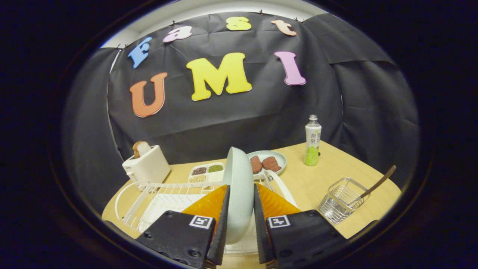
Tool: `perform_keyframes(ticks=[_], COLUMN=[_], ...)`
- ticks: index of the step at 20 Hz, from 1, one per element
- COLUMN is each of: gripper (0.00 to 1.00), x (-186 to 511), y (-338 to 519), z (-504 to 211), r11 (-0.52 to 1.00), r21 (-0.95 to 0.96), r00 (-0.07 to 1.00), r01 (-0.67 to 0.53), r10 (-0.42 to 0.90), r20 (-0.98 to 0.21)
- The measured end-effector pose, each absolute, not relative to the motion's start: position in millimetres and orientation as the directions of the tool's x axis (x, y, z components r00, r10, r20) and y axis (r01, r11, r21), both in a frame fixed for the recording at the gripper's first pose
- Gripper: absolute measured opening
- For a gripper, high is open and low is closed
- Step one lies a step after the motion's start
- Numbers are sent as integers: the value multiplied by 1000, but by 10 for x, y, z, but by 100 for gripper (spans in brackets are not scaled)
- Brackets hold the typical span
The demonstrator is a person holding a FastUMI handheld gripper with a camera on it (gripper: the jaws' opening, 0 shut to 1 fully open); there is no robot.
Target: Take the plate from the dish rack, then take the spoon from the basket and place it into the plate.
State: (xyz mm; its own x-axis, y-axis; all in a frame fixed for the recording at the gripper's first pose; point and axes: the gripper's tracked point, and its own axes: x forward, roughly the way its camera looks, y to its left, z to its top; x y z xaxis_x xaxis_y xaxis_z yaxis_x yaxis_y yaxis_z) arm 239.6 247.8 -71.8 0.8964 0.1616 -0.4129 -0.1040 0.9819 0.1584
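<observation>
Standing on edge between the fingers, the pale plate [239, 186] is clamped by the hand-held gripper [241, 209], both fingers pressing its faces; its rim runs straight ahead and up, above the white dish rack [157, 201] on the wooden bench [317, 179]. Right of the fingers, a wire basket [341, 200] holds a spoon [377, 184] whose brown handle leans up and out to the right. Beyond the plate, a second dish [278, 157] carries two brownish patties [264, 163], a divided tray [206, 172] holds grains, a toaster [146, 166] holds a bread slice [141, 148], and a bottle [312, 141] stands upright.
</observation>
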Motion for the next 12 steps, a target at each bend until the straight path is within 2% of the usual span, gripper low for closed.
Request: perform_keyframes(ticks=[5, 12], gripper=[31, 29], x=[2414, 2426], y=[2471, 2436], z=[-529, -366], r11=[988, 999], r21=[142, 29], r00=[909, 912], r01=[-66, -24], r10=[118, 34], r20=[-401, -409])
